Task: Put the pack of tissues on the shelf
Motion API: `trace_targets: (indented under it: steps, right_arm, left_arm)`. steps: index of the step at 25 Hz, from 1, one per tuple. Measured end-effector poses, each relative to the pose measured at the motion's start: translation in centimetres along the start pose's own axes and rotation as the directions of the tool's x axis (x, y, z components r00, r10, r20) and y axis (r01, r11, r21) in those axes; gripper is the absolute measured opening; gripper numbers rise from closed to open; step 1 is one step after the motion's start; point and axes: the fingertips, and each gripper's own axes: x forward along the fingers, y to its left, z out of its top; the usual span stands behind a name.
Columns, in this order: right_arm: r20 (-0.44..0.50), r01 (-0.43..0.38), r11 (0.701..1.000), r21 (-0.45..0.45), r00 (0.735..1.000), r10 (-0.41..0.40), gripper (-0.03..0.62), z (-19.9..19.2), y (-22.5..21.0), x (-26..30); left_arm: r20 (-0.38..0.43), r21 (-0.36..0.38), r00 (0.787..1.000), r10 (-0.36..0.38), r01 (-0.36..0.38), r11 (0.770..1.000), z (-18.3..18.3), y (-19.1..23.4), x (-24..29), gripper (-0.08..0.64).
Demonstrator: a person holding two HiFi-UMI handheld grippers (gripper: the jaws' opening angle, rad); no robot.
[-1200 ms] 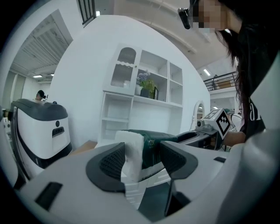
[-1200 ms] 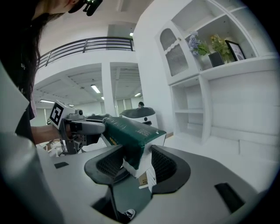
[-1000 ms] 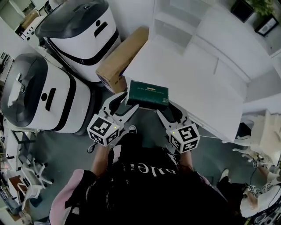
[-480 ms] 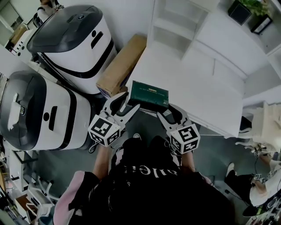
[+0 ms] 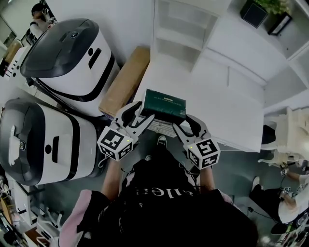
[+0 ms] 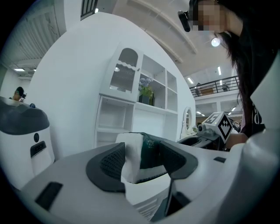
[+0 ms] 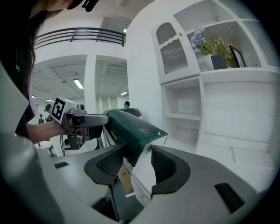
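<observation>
The pack of tissues, dark green on top with a white end, hangs in the air between my two grippers in front of the white shelf unit. My left gripper is shut on the pack's left end, whose white side fills the gap between the jaws. My right gripper is shut on the right end, and the green wrapper slants up out of its jaws. Open shelf compartments stand ahead, also in the right gripper view.
Two large white-and-grey machines stand at the left. A cardboard box leans between them and the white cabinet top. A potted plant sits high on the shelving. Another person is at the lower right.
Both grippers have carried the pack a little forward over the white cabinet top, nearer the shelf compartments. Their hold on the pack is unchanged.
</observation>
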Motion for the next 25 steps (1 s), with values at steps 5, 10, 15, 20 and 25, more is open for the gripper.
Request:
trace_targets:
  steps: [5,10,15,20,25]
  right_arm:
    - [0.013,0.015,1.000,-0.006,1.000,-0.014,0.222,1.5,-4.2,1.8]
    - [0.024,0.014,1.000,-0.025,1.000,-0.013,0.222,3.6,-8.3,4.4]
    - [0.041,0.015,0.999,-0.043,0.999,-0.014,0.222,5.6,-12.0,6.9]
    - [0.062,0.028,0.997,-0.067,0.998,-0.024,0.222,7.6,-15.4,8.8]
    - [0.075,0.029,0.995,-0.100,0.997,-0.022,0.221,9.0,-18.1,10.4]
  left_arm:
    - [-0.003,0.011,1.000,-0.010,0.011,1.000,1.0,1.9,4.4,0.258]
    - [0.003,0.012,1.000,-0.004,0.004,1.000,2.1,4.7,8.5,0.258]
    - [0.013,0.017,1.000,0.003,-0.003,1.000,3.2,7.3,12.4,0.258]
    - [0.024,0.038,1.000,0.005,-0.006,0.999,4.5,9.5,15.8,0.258]
    - [0.021,0.042,1.000,0.021,-0.021,0.999,5.2,11.1,18.4,0.258]
